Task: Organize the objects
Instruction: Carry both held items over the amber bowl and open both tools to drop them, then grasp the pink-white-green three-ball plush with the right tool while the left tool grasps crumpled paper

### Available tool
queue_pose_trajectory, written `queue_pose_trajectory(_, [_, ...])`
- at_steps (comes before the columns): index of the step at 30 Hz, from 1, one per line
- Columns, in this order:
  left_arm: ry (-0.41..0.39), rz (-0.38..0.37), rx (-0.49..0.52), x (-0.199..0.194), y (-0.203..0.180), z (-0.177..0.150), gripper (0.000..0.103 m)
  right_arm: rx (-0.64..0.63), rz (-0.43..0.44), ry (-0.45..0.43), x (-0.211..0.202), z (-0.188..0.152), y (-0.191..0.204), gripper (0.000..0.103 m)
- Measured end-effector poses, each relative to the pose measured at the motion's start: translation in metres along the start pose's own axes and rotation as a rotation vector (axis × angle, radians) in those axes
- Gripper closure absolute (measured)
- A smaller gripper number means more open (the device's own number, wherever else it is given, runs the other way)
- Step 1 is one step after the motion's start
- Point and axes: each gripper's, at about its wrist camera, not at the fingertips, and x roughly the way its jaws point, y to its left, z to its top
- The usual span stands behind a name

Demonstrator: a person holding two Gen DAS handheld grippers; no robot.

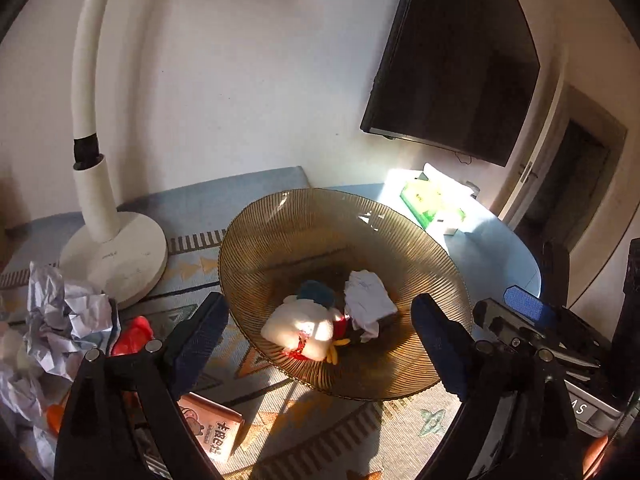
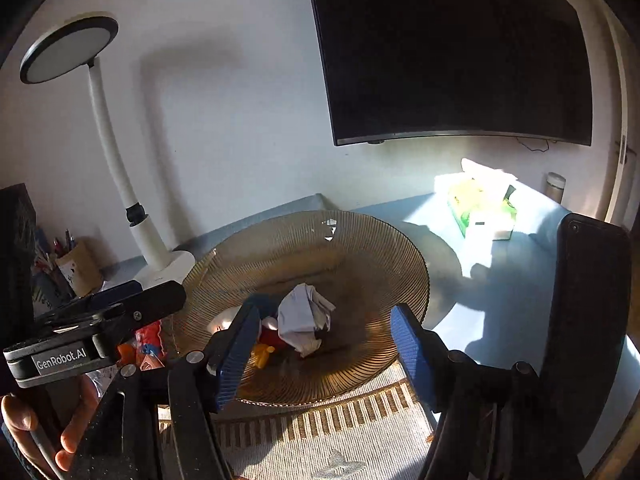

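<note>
Both tongs hang over the near side of the amber ribbed glass bowl [image 1: 344, 248], pointing down into it. The left gripper [image 1: 320, 340] is spread wide with nothing between its blue pads; the near rim of the bowl runs across the gap, and the white plush toy [image 1: 300, 330] lies in the bottom of the bowl just beyond the tips. The right gripper [image 2: 324, 344] stands partly spread and also empty, and its pads touch nothing. The crumpled white paper [image 2: 306, 324] sits in the bowl between and a little past its fingers, resting against the toy's red and yellow parts.

Left of the left tongs the room is tight: a heap of crumpled paper [image 1: 60, 328], a red item [image 1: 134, 336] I cannot make out, and a pink snack packet [image 1: 212, 428] crowd the patterned mat [image 1: 280, 432]. Behind them the white lamp base [image 1: 116, 264] stands close to the bowl's left rim.

To the right of the right tongs the blue table top [image 2: 500, 280] lies open and sunlit as far as the green tissue box [image 2: 484, 208] near the wall. A dark screen [image 2: 452, 48] hangs on the wall well above the bowl's far edge. In the right wrist view, a hand [image 2: 36, 432] grips the left tool's handle at lower left.
</note>
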Motion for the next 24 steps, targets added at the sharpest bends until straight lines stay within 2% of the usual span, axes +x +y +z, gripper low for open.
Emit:
queue_pose_trajectory(3, [-0.053,0.002,-0.025,-0.038,0.010,-0.007,0.011,-0.026,0.060,-0.021,-0.017,-0.001,0.017,0.036])
queue_pose_trajectory(6, [-0.127,0.044,-0.032,-0.090,0.021,-0.021,0.011,-0.079,0.137,-0.057,-0.040,-0.004,0.050,0.036])
queue_pose_trajectory(10, [-0.187,0.179,-0.051,-0.157,0.049,-0.051,0.007,-0.131,0.295,-0.048,-0.057,-0.019,0.099,0.034])
queue_pose_trajectory(11, [-0.206,0.223,-0.067,-0.172,0.060,-0.061,0.000,-0.132,0.338,-0.030,-0.056,-0.026,0.110,0.034])
queue_pose_trajectory(13, [-0.245,0.342,-0.106,-0.196,0.082,-0.085,0.000,-0.144,0.392,0.010,-0.047,-0.048,0.132,0.034])
queue_pose_trajectory(15, [-0.238,0.434,-0.143,-0.207,0.109,-0.107,0.000,-0.155,0.425,0.065,-0.031,-0.071,0.152,0.034])
queue_pose_trajectory(18, [-0.192,0.534,-0.183,-0.205,0.146,-0.139,0.001,-0.161,0.462,0.133,-0.007,-0.100,0.173,0.034])
queue_pose_trajectory(23, [-0.183,0.532,-0.237,-0.195,0.181,-0.172,0.001,-0.246,0.389,0.200,0.016,-0.125,0.195,0.034])
queue_pose_trajectory(24, [-0.158,0.526,-0.255,-0.190,0.185,-0.172,0.001,-0.260,0.386,0.202,0.018,-0.127,0.197,0.033])
